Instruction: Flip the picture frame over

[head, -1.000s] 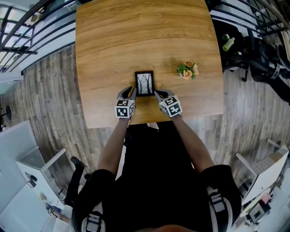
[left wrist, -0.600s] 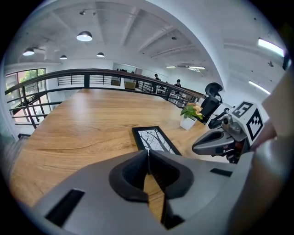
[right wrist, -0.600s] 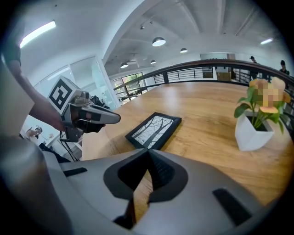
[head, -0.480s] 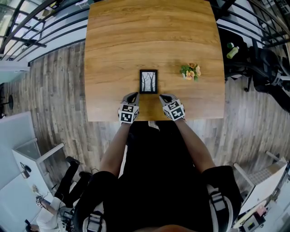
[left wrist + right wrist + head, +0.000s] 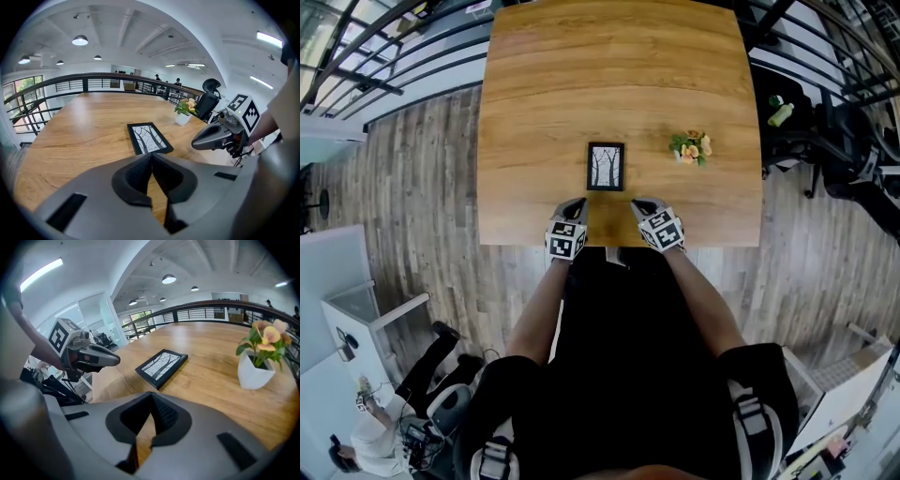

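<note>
While the picture frame [image 5: 606, 167] lies flat and picture-side up on the table [image 5: 534, 94], the left gripper [image 5: 576, 202] at its 7 o'clock and the right gripper [image 5: 637, 202] at its 5 o'clock are both closed, empty and clear of it.

The picture frame [image 5: 606, 167] had a black border around a white picture of bare black trees. The table [image 5: 581, 84] under it was honey-coloured wood grain. Right of the frame, the plant [image 5: 691, 147] had peach flowers, green leaves and a white pot. The left gripper [image 5: 577, 202] and right gripper [image 5: 637, 203] were grey with black-and-white square markers.
</note>
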The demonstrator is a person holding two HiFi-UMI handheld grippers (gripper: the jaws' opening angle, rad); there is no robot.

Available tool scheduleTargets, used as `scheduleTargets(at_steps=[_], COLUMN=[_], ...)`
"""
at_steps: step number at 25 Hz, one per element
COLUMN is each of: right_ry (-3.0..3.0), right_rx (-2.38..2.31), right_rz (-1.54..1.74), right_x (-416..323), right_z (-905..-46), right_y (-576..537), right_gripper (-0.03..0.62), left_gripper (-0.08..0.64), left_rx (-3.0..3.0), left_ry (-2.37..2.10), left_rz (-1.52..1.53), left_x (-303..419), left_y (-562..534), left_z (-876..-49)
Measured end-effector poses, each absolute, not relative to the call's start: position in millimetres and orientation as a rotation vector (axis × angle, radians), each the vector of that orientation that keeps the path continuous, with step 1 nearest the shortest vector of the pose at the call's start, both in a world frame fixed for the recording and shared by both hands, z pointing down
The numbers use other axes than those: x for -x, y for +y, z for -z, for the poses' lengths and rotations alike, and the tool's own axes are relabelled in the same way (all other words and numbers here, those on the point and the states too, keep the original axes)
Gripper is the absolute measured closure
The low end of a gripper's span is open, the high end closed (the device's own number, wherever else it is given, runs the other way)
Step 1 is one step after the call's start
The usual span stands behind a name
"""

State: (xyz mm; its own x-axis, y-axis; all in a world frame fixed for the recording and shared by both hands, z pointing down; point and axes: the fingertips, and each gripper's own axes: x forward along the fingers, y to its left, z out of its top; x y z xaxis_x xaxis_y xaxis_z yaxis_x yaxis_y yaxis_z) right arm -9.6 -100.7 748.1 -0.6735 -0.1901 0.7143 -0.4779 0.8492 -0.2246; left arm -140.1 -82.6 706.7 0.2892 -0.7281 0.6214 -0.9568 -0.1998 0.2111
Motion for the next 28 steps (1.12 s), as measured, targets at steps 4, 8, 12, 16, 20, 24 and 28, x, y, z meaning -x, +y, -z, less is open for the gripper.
scheduleTargets(at_steps=[4,8,12,16,20,24,28], right_ry=[-2.320,-2.338,-2.350,-2.344,-2.346,-2.346,-2.343], right_rx=[-0.469,-0.459,-0.452,-0.445,-0.446,-0.454,-0.458], right_rz=[-0.493,-0.488,-0.482,-0.484,-0.486,-0.494,-0.497], right_x=[-6,-17,-24,-26,-28,-30,-33], right_z=[-739,-737,-739,-741,-742,-742,-742], right_y=[-84,-84,-85,-83,-83,-82,-83], right_gripper=[0.584,0.584,0.584,0.584,0.584,0.584,0.584], left_gripper=[0.538,0.538,0.538,0.538,0.538,0.538,0.538], left_rx=[-1.977,-1.979,-1.970,-1.963,-1.965,-1.965,-1.965], left_ry=[-1.527,-1.545,-1.554,-1.553,-1.551,-1.553,-1.553], left_rz=[-0.530,-0.541,-0.543,-0.552,-0.559,-0.560,-0.562], left_x=[129,122,116,113,112,112,111], left_y=[-60,-58,-57,-55,-54,-53,-54], left_z=[-700,-696,-699,-701,-701,-700,-699])
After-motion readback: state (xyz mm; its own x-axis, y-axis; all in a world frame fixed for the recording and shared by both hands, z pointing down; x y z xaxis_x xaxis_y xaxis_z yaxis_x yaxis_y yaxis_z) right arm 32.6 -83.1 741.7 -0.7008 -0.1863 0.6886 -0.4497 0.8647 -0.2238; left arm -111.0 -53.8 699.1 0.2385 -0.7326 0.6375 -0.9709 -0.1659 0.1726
